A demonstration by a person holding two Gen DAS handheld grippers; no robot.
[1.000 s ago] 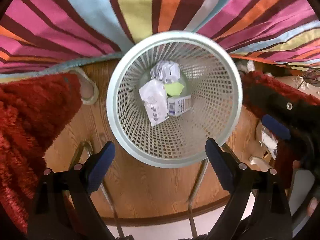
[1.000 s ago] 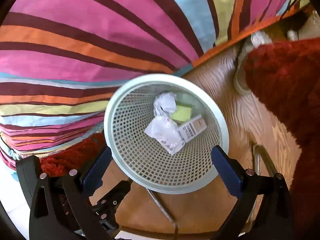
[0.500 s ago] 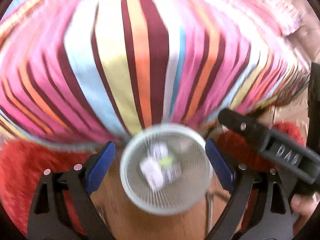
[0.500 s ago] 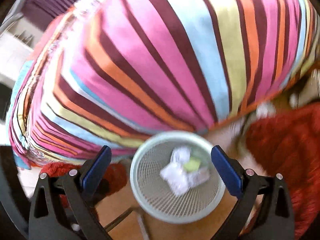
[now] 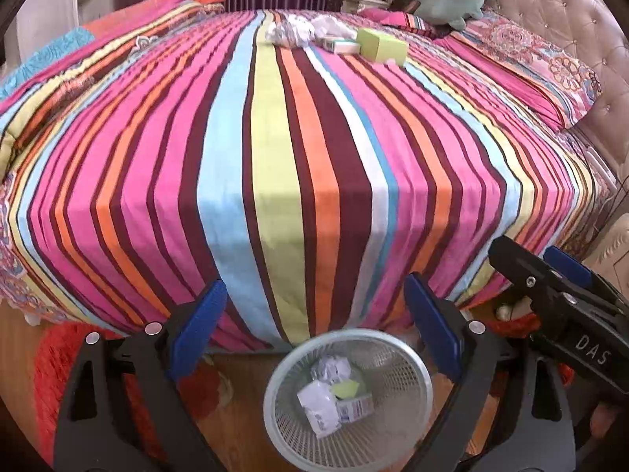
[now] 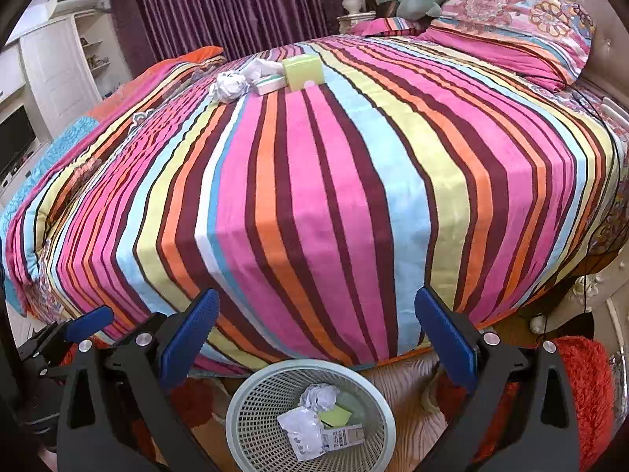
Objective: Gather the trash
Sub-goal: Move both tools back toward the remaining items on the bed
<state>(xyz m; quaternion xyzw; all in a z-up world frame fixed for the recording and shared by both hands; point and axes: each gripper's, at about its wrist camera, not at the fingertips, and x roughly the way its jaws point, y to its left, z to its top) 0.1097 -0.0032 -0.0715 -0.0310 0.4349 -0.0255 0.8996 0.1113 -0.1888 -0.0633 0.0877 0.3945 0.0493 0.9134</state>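
Observation:
A white mesh wastebasket (image 5: pixel 412 424) (image 6: pixel 251 401) stands on the wood floor at the foot of the bed, holding crumpled paper (image 5: pixel 330 367), a white wrapper and a small carton. On the far part of the striped bedspread (image 5: pixel 298 149) lie crumpled paper (image 5: pixel 287 33) (image 6: pixel 228 86), a flat white-green box (image 5: pixel 340 45) (image 6: pixel 271 84) and a lime-green box (image 5: pixel 381 45) (image 6: pixel 302 70). My left gripper (image 5: pixel 314 330) is open and empty above the basket. My right gripper (image 6: pixel 314 334) is open and empty too; it also shows at the right of the left wrist view (image 5: pixel 558 287).
Red shaggy rugs (image 5: pixel 51 373) (image 6: pixel 582 385) lie on the floor at both sides of the basket. Patterned pillows (image 6: pixel 511 27) and a green plush toy (image 5: pixel 444 0) sit at the tufted headboard. Purple curtains (image 6: pixel 228 4) and white cabinets (image 6: pixel 51 67) stand beyond the bed.
Both grippers have risen and tilted up from looking straight down into the basket. The basket now sits low in both views and the whole bed top with its trash is in sight.

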